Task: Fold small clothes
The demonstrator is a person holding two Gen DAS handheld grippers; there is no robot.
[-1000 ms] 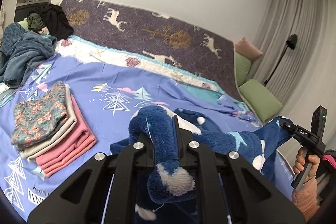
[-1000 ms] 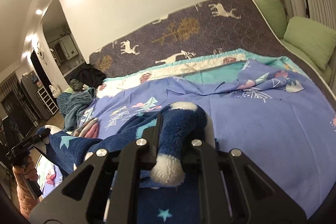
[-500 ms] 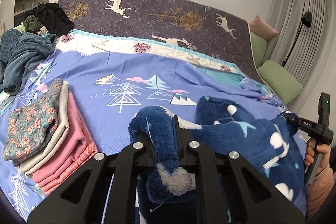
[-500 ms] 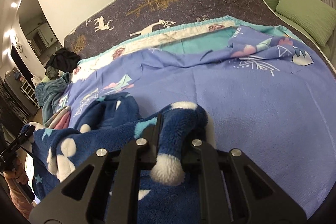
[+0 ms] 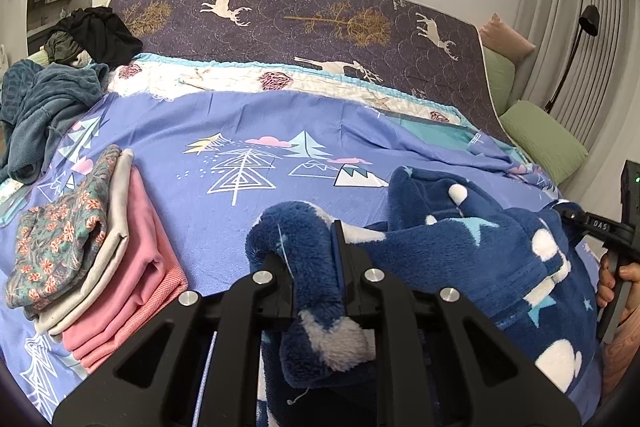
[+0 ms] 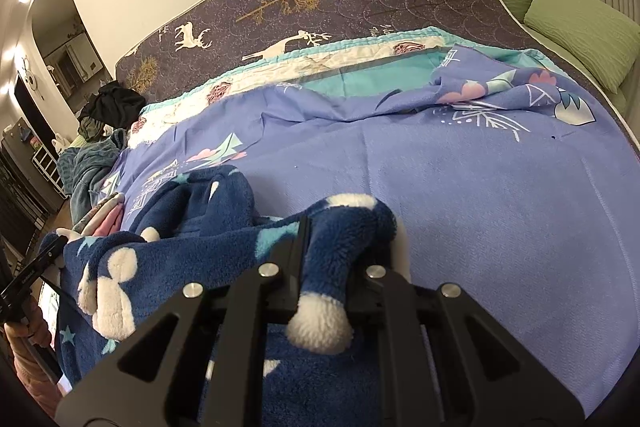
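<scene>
Bed: purple bedspread, folded stack lower left.
Fleece garment: lower centre, strung between grippers.
Left gripper: jaws opening, fleece between.
Right gripper: clamped on fleece.
Risk: uneven release may bunch the fold.

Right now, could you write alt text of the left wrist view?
The left tongs, just opening, have a fold of a navy fleece garment between them over a lilac bedsheet. A stack of folded clothes lies at left.
</scene>
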